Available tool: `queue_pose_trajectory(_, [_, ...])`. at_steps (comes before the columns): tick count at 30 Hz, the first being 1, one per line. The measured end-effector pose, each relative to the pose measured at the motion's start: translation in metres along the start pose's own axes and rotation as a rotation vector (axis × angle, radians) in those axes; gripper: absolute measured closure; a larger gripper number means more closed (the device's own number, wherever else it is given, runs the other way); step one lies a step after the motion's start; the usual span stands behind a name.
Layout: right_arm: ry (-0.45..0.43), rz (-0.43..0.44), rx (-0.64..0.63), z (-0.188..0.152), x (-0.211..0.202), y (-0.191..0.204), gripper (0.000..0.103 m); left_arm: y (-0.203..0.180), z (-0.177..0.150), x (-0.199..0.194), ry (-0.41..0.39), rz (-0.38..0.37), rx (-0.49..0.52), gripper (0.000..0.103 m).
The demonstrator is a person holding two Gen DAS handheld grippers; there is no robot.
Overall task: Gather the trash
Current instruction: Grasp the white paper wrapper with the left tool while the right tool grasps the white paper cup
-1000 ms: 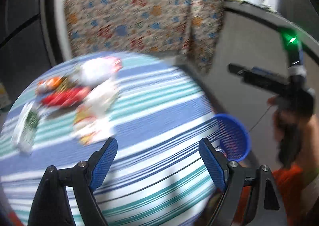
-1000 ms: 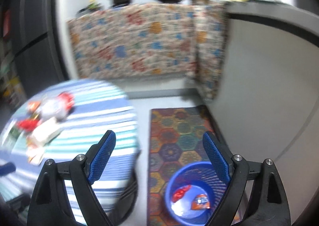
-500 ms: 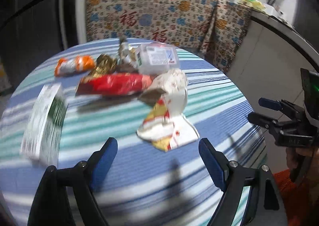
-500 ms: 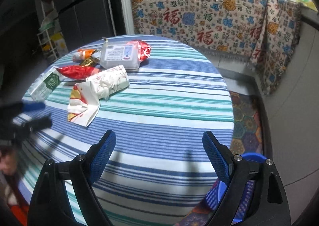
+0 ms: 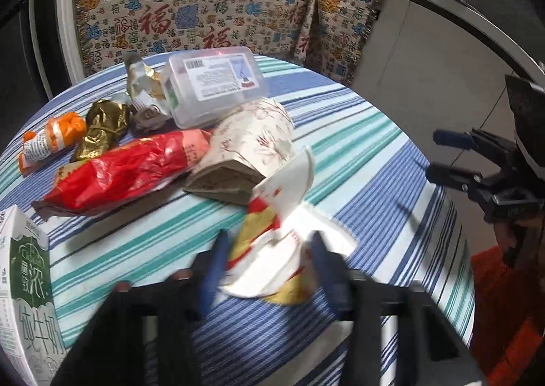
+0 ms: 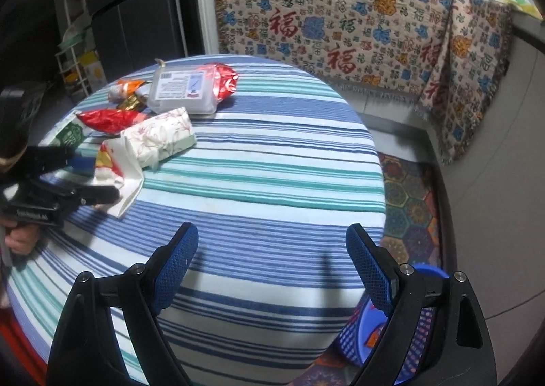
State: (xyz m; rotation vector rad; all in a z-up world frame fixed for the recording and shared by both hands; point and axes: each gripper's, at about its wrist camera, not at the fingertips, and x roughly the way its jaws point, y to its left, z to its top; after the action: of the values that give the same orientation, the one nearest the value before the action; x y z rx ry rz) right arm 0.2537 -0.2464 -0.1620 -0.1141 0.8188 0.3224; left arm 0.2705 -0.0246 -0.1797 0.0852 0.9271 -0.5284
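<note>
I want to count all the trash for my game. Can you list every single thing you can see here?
white, red and yellow wrapper: 1, table's near edge, between the left tongs
flowered tissue pack: 1, cream, mid-pile
red bag: 1, left of tissue pack
clear plastic box: 1, behind the pile
gold wrapper: 1, left of the box
orange and white packet: 1, far left
milk carton: 1, white and green, near left edge
red foil bag: 1, right of the box
striped tablecloth: 1, blue, teal, white
blue basket: 1, floor, right of table
left tongs: closing around the wrapper
right tongs: open, empty
</note>
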Motion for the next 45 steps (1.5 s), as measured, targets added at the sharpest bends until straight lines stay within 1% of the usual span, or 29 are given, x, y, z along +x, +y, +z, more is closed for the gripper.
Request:
queue_pose_trajectory(2, [-0.004, 0.002, 0.006, 0.002, 0.000, 0.000, 0.014, -0.002, -0.003, -0.002, -0.017, 0.005, -0.014, 0.062])
queue_pose_trajectory(3, [-0.006, 0.003, 0.007, 0.003, 0.000, 0.000, 0.014, -0.002, -0.005, -0.006, -0.032, 0.024, -0.025, 0.063])
queue_pose_trajectory(4, [-0.006, 0.006, 0.007, 0.004, 0.001, 0.001, 0.014, -0.003, -0.009, -0.010, -0.048, 0.038, -0.043, 0.093])
queue_pose_trajectory(5, [-0.005, 0.007, 0.007, 0.004, 0.001, 0.003, 0.014, -0.001, -0.013, -0.013, -0.052, 0.036, -0.067, 0.096])
queue_pose_trajectory(6, [-0.004, 0.008, 0.005, 0.004, 0.002, 0.005, 0.014, 0.001, -0.017, -0.017, -0.047, 0.035, -0.106, 0.096])
queue_pose_trajectory(9, [0.006, 0.014, 0.000, 0.006, 0.006, 0.010, 0.014, 0.002, -0.040, -0.032, -0.054, 0.089, -0.202, 0.097])
queue_pose_trajectory(13, [0.022, 0.018, -0.017, 0.007, 0.014, 0.021, 0.014, 0.003, -0.060, -0.049, -0.081, 0.145, -0.294, 0.097])
queue_pose_trajectory(17, [0.036, 0.038, -0.007, 0.010, 0.021, 0.034, 0.014, 0.001, -0.073, -0.073, -0.125, 0.238, -0.342, 0.097])
queue_pose_trajectory(19, [0.049, 0.091, 0.066, 0.017, 0.024, 0.036, 0.014, 0.002, -0.078, -0.079, -0.148, 0.268, -0.359, 0.097])
queue_pose_trajectory(21, [0.063, 0.152, 0.173, 0.026, 0.029, 0.036, 0.014, 0.006, -0.080, -0.080, -0.160, 0.273, -0.381, 0.097])
queue_pose_trajectory(24, [0.089, 0.238, 0.289, 0.041, 0.039, 0.044, 0.014, 0.011, -0.080, -0.081, -0.177, 0.278, -0.396, 0.097])
queue_pose_trajectory(27, [0.129, 0.286, 0.367, 0.053, 0.052, 0.058, 0.014, 0.014, -0.080, -0.079, -0.177, 0.285, -0.392, 0.097])
queue_pose_trajectory(29, [0.172, 0.311, 0.447, 0.059, 0.067, 0.064, 0.015, 0.017, -0.080, -0.078, -0.173, 0.275, -0.402, 0.097])
queue_pose_trajectory(31, [0.213, 0.329, 0.531, 0.062, 0.083, 0.069, 0.017, 0.021, -0.083, -0.078, -0.174, 0.272, -0.409, 0.097])
queue_pose_trajectory(33, [0.238, 0.322, 0.593, 0.065, 0.098, 0.074, 0.019, 0.025, -0.084, -0.078, -0.177, 0.269, -0.419, 0.097])
queue_pose_trajectory(34, [0.239, 0.316, 0.613, 0.065, 0.101, 0.075, 0.018, 0.027, -0.084, -0.079, -0.179, 0.266, -0.424, 0.097])
queue_pose_trajectory(35, [0.207, 0.292, 0.640, 0.069, 0.102, 0.077, 0.018, 0.029, -0.083, -0.079, -0.180, 0.264, -0.429, 0.097])
queue_pose_trajectory(37, [0.186, 0.273, 0.677, 0.073, 0.108, 0.081, 0.018, 0.031, -0.084, -0.081, -0.182, 0.264, -0.433, 0.097])
queue_pose_trajectory(38, [0.181, 0.258, 0.681, 0.075, 0.109, 0.082, 0.022, 0.032, -0.084, -0.080, -0.181, 0.262, -0.435, 0.097])
queue_pose_trajectory(39, [0.179, 0.232, 0.666, 0.078, 0.109, 0.084, 0.030, 0.032, -0.084, -0.080, -0.180, 0.260, -0.437, 0.097])
queue_pose_trajectory(40, [0.192, 0.201, 0.610, 0.082, 0.111, 0.089, 0.043, 0.032, -0.084, -0.080, -0.178, 0.258, -0.437, 0.097])
queue_pose_trajectory(41, [0.189, 0.225, 0.589, 0.082, 0.111, 0.089, 0.046, 0.032, -0.083, -0.080, -0.177, 0.257, -0.437, 0.097])
queue_pose_trajectory(42, [0.194, 0.245, 0.550, 0.082, 0.109, 0.090, 0.047, 0.032, -0.082, -0.080, -0.177, 0.255, -0.437, 0.097])
queue_pose_trajectory(44, [0.189, 0.248, 0.467, 0.083, 0.099, 0.090, 0.051, 0.030, -0.083, -0.082, -0.180, 0.254, -0.435, 0.097])
queue_pose_trajectory(45, [0.184, 0.240, 0.390, 0.086, 0.089, 0.090, 0.052, 0.030, -0.082, -0.082, -0.179, 0.255, -0.432, 0.097])
